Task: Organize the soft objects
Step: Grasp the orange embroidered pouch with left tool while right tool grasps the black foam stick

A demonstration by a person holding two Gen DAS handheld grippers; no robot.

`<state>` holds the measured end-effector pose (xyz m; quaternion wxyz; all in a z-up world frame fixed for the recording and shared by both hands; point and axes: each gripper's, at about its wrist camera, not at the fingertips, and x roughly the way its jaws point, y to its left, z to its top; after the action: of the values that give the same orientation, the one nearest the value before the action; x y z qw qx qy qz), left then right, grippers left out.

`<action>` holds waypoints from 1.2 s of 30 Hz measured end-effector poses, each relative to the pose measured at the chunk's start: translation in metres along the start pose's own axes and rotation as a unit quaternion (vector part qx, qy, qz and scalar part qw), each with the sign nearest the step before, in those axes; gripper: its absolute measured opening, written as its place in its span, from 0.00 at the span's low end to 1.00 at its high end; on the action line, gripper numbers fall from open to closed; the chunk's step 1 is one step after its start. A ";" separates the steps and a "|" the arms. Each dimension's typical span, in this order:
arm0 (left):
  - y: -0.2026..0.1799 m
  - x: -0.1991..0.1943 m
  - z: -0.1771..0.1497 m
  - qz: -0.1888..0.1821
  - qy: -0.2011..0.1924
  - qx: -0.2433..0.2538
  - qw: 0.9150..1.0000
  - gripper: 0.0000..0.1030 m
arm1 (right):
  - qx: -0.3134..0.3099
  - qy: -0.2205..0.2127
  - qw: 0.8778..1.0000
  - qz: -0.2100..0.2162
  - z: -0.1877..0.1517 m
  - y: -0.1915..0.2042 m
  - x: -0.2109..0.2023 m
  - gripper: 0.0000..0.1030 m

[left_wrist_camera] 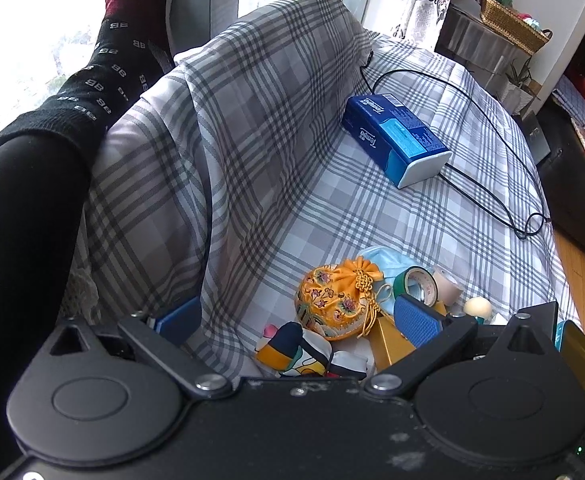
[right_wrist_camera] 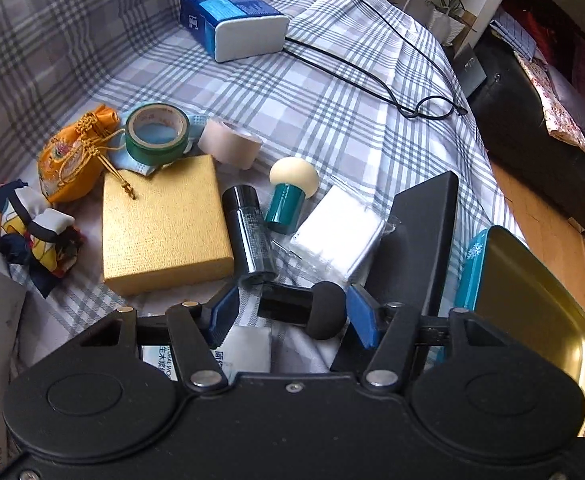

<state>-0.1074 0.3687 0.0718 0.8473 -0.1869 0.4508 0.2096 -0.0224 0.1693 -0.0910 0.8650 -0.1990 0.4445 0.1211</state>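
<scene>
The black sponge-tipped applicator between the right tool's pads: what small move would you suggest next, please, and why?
Probably lift it a little, straight up. The right tool appears closed on the black sponge applicator, which lies end to end between the pads, low over the plaid sheet and close to the black bottle; raising it should clear both.

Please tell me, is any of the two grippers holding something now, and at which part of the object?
The right gripper is closed on a black makeup sponge stick, pads pressing on its two ends. The left gripper is open and holds nothing.
</scene>
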 end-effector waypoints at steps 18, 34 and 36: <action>0.000 0.026 0.000 0.009 0.033 -0.012 0.999 1.00 | 0.052 0.042 0.998 0.009 -0.002 -0.011 0.032 0.53; -0.015 0.081 0.007 -0.027 0.073 -0.052 0.996 1.00 | 0.073 -0.037 0.995 0.058 -0.019 -0.026 -0.024 0.53; -0.018 0.093 0.005 -0.016 0.080 -0.053 0.995 1.00 | 0.077 -0.041 0.994 0.063 -0.023 -0.028 -0.028 0.53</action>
<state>-0.0477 0.3731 -0.0017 0.8006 -0.2551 0.5022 0.2043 -0.0439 0.1329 -0.0738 0.8856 -0.0984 0.4286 0.1492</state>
